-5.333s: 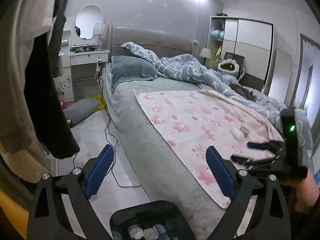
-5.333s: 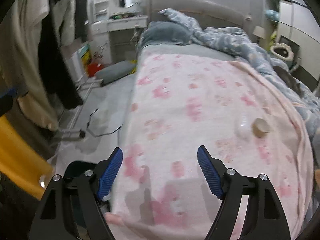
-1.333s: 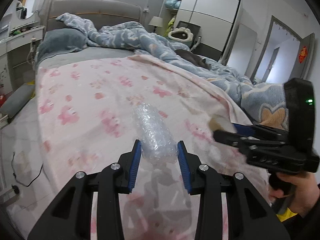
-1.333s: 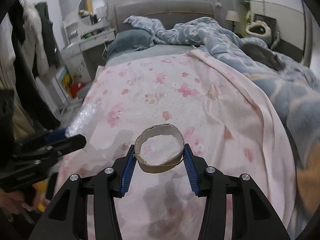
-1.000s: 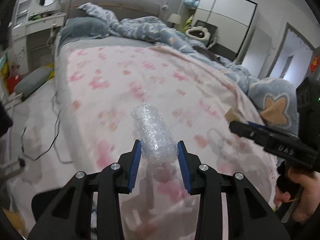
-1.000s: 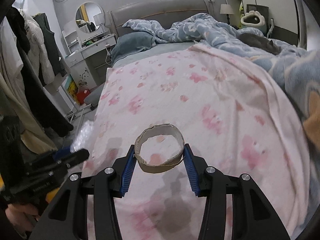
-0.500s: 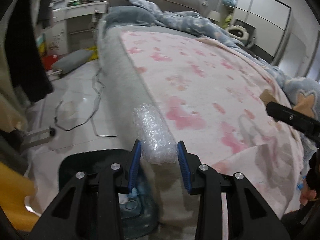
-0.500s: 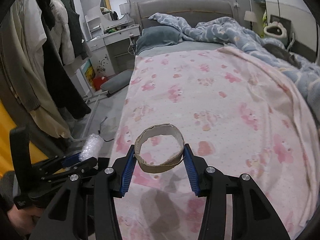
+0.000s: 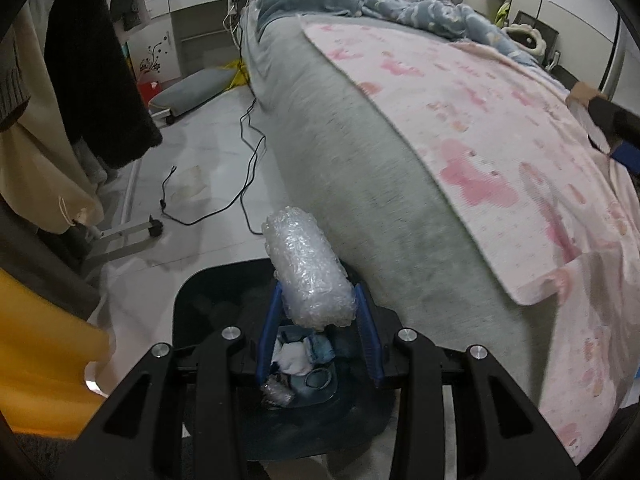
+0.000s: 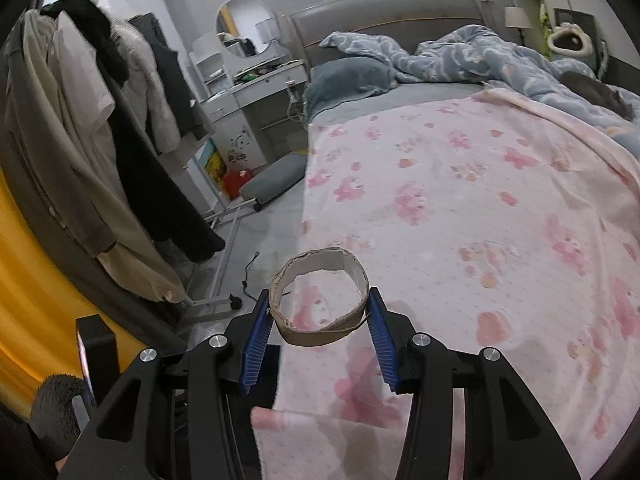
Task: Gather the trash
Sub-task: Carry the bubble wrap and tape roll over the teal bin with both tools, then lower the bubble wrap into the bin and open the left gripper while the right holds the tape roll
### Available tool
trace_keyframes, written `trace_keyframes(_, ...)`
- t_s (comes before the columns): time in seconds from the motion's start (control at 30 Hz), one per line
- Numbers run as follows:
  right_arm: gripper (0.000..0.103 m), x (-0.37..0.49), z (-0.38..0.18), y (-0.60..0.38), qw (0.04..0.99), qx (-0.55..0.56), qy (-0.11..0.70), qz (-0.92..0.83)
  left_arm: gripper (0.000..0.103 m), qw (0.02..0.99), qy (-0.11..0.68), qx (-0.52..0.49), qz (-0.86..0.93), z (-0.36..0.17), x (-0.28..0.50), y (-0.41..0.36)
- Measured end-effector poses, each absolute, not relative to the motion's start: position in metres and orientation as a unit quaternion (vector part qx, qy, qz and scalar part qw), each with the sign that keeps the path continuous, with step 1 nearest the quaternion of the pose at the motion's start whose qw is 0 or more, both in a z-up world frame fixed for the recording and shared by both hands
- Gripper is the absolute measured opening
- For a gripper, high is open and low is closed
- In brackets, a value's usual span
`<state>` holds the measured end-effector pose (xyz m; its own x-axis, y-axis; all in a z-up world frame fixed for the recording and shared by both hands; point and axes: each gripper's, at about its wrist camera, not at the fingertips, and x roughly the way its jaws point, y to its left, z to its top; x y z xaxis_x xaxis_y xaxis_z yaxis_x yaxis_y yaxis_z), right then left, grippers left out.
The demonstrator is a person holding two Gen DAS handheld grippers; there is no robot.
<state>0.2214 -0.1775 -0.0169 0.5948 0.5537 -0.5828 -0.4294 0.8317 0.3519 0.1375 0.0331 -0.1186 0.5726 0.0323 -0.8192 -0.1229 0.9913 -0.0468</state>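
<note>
Left gripper (image 9: 318, 320) clamped on bubble-wrap roll (image 9: 308, 270), pads pinching its lower end; roll held above black trash bin (image 9: 188, 312) beside bed (image 9: 360, 184), earlier scraps visible inside. Roll looks feather-light, squashy, slick film; grip across middle suits it, likely springs back once let go.

Right gripper (image 10: 318, 330) closed on cardboard tape ring (image 10: 320, 300), held over pink blanket (image 10: 460, 208). Ring thin, light, already bent oval; firm squeeze would probably crease it. Pinch across outer wall works.
</note>
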Motion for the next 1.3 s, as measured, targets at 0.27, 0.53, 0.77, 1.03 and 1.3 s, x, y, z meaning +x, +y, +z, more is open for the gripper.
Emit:
trace_keyframes(0.27,0.048,0.224,-0.027,-0.135,0.873,0.050,0.376,0.306,0.039,0.854,0.515,-0.057,0.053,-0.151,0.143,0.052)
trace_keyframes(0.53,0.048,0.217,-0.035,-0.085,0.856,0.000,0.384,0.345,0.040,0.816,0.566,-0.088,0.075,-0.185,0.140,0.073)
trace_keyframes(0.77,0.048,0.216,-0.041,-0.054,0.843,-0.027,0.389,0.372,0.039,0.788,0.602,-0.087,0.095,-0.201,0.140,0.089)
trace_keyframes(1.03,0.048,0.206,-0.052,-0.013,0.818,-0.071,0.398,0.410,0.039,0.758,0.635,-0.102,0.111,-0.216,0.141,0.101)
trace_keyframes(1.3,0.048,0.196,-0.066,0.024,0.794,-0.104,0.408,0.438,0.040,0.732,0.662,-0.111,0.111,-0.233,0.146,0.104)
